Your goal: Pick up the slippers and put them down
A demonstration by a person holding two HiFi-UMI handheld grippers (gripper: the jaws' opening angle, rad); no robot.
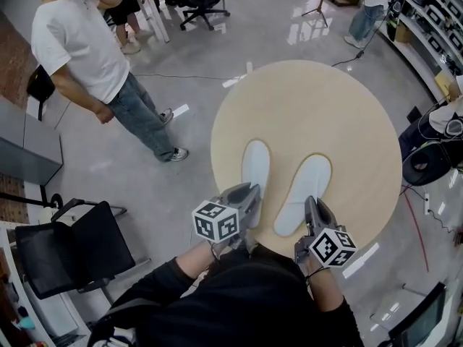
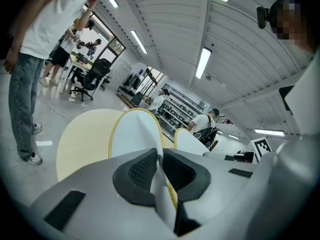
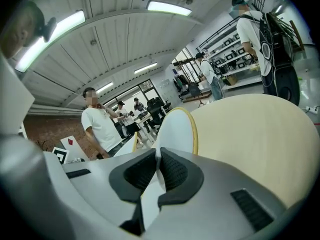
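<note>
Two flat white slippers lie on the round pale wooden table point(image 1: 347, 114), toes pointing away from me. My left gripper point(image 1: 249, 194) is shut on the heel of the left slipper point(image 1: 255, 166); in the left gripper view the thin white sole point(image 2: 134, 134) with its yellow rim runs out from between the dark pads point(image 2: 142, 171). My right gripper point(image 1: 312, 207) is shut on the heel of the right slipper point(image 1: 304, 190), whose sole point(image 3: 176, 129) stands between the pads point(image 3: 172, 171) in the right gripper view. The other slipper point(image 2: 192, 143) shows beside it.
A person in a white shirt and jeans point(image 1: 94, 63) stands on the shiny floor left of the table. A black chair point(image 1: 72, 248) is at my near left. Black gear and cables point(image 1: 430, 157) lie right of the table. Desks and shelving line the room's far side.
</note>
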